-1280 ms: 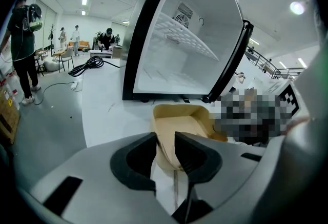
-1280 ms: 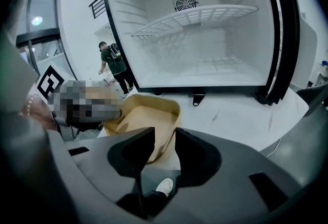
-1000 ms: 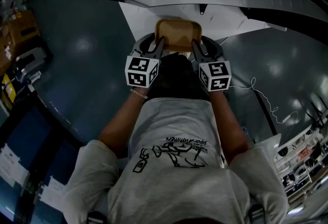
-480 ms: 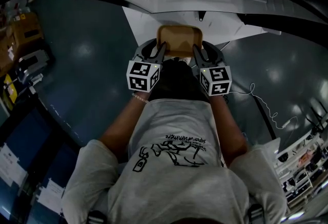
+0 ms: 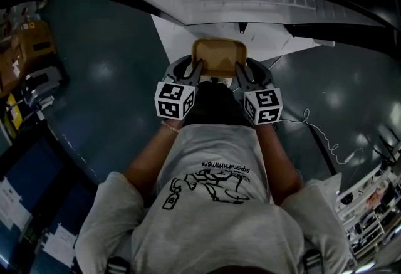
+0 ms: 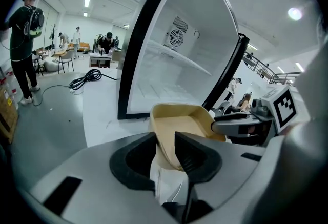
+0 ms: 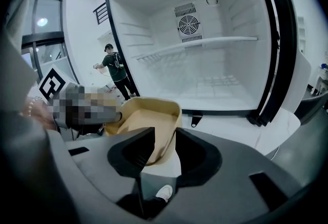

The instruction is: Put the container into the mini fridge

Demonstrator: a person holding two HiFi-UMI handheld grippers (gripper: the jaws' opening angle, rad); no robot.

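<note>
The container (image 5: 218, 57), a shallow tan tub with nothing in it, is held in the air just in front of the fridge (image 5: 250, 0), level with its open mouth but wholly outside it. It is carried from 2 sides. The left tool (image 6: 164, 136) pinches the tub's left wall, with 1 jaw inside the rim and 1 outside. The right tool (image 7: 164, 133) pinches the right wall in the same way. Both grips look firm, with the wall seated between the pads. The fridge stands open and its white inside is bare, with 1 shelf (image 7: 205, 43) across the upper part and free room on the bottom below it. As I judge it, the pickup is done and the carry has brought the tub to the fridge front. What is left is to push it in past the lower frame, set it down on the bottom or the shelf, spread both tools and draw them out.
</note>
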